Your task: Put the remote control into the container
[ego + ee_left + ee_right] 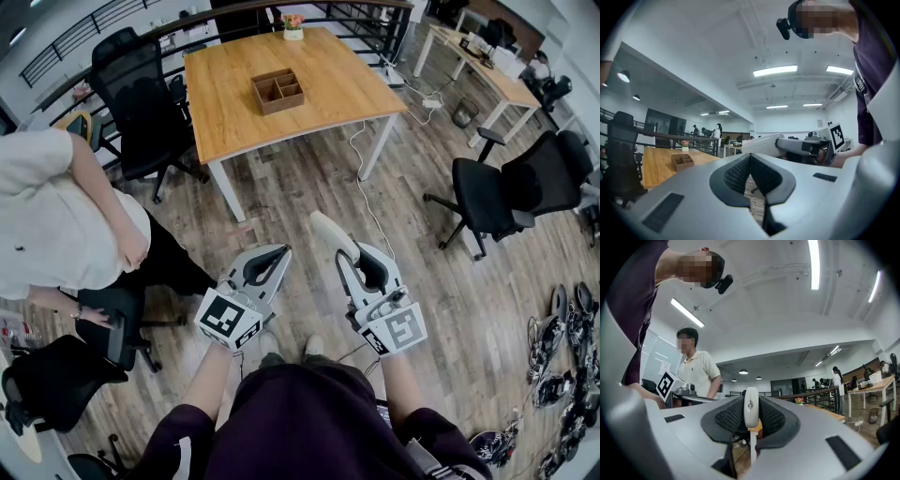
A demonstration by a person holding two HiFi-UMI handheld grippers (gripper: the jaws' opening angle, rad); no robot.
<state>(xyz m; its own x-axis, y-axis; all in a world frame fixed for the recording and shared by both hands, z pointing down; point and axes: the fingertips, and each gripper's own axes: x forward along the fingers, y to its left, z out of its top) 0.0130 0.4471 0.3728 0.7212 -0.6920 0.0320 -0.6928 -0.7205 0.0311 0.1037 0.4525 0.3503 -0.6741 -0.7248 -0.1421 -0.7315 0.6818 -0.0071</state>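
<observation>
Nearest to you is your own dark purple top (300, 422), filling the near edge of the head view, with both forearms reaching forward out of it.

Beneath everything runs a wood-plank floor (300, 178). On it, far from you, stands a large wooden table (234, 89) on white legs. A black office chair (141, 94) sits at the table's left and another black chair (511, 192) stands on the right of the room. A person in a pale shirt (56, 216) stands close on your left. A heap of shoes (562, 352) lies on the floor to the near right. A white cable (361, 183) trails across the boards from the table towards you. The container (277, 91), a small wooden box with compartments, sits on the middle of the table, and a flower pot (293, 28) is at the far edge.

You hold both grippers side by side above the floor, well short of the table, with the jaws pointing away from you. Your left gripper (278, 251) has its jaws pressed together with nothing between them. Your right gripper (361, 255) is clamped on the remote control (333, 234), a pale bar that sticks out past the jaws to the far left. The right gripper view shows it end-on (750, 408) between the pads.
</observation>
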